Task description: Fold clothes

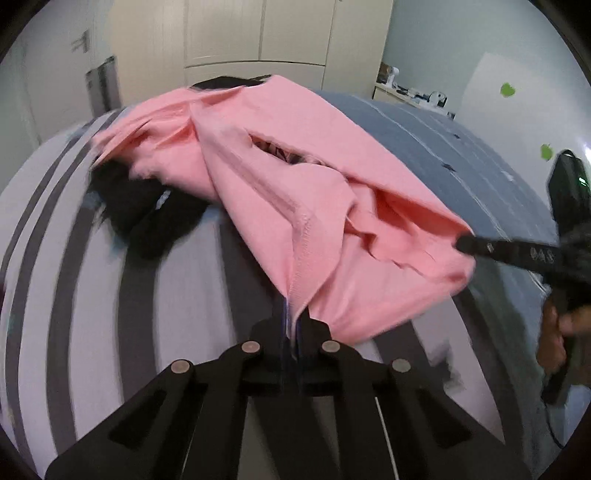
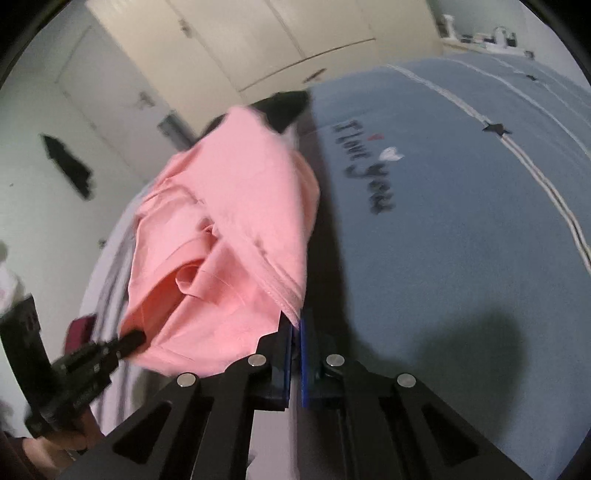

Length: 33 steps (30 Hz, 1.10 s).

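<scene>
Pink cotton garment (image 1: 295, 177): bunched and lifted between the 2 claws, its far part draped over the bed and over a black garment.
Left claw (image 1: 293, 325): clenched on a stitched hem of the pink cloth; the fabric runs straight down into the narrow slit between its jaws.
Right claw (image 2: 295, 332): clamped on another hemmed edge of the same garment, with the blue pads (image 2: 306, 354) pressed near together and the cloth hanging over the tip.
Right claw seen from the left wrist view: its black finger tip (image 1: 476, 245) meets the pink fabric at the right side, and a hand (image 1: 561, 325) grips the handle below.
Left claw seen from the right wrist view: its black tip (image 2: 129, 339) touches the lower left fold of the garment.
Black garment (image 1: 144, 210): crumpled on the bed, partly beneath the pink one's left side.
Striped bedding (image 1: 110, 302): pale lilac with dark grey bands, lying under the left claw.
Blue-grey cover (image 2: 461, 240): spread on the right half of the bed, printed with dark lettering (image 2: 365, 170) and thin white lines.
Wardrobe (image 1: 258, 33): cream doors behind the bed.
Sharpness: both views are motion-blurred at the cloth edges.
</scene>
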Tool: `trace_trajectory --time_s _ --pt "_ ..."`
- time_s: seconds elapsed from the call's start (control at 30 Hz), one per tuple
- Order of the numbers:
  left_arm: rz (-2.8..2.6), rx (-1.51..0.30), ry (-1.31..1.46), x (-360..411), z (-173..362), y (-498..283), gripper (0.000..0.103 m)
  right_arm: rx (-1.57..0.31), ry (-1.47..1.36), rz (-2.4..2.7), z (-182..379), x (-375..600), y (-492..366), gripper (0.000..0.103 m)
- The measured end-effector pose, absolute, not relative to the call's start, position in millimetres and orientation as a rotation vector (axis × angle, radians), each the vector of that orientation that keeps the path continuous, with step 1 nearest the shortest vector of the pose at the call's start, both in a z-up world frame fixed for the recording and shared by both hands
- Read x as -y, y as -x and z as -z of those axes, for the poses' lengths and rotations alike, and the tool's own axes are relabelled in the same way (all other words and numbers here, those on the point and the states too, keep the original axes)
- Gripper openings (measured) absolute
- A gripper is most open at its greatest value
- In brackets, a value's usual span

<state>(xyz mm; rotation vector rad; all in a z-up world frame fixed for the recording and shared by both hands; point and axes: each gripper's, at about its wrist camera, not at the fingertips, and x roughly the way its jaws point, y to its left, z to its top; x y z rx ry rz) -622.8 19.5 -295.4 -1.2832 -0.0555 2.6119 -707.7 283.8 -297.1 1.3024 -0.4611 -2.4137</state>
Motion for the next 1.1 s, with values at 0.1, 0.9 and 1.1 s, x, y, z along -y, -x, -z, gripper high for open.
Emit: trace_trajectory --time_s 0.1,0.9,1.1 --pt "-2.62 0.114 1.348 2 292 552 0.003 0.446 -1.294 2.338 290 -268 657 0.003" --pt "-2.709 0.814 1.607 151 320 380 0.065 0.244 -1.493 2.295 307 -208 441 0.039" --pt "-2.676 0.918 1.493 183 347 435 0.069 0.034 -1.472 2.381 315 -180 451 0.039"
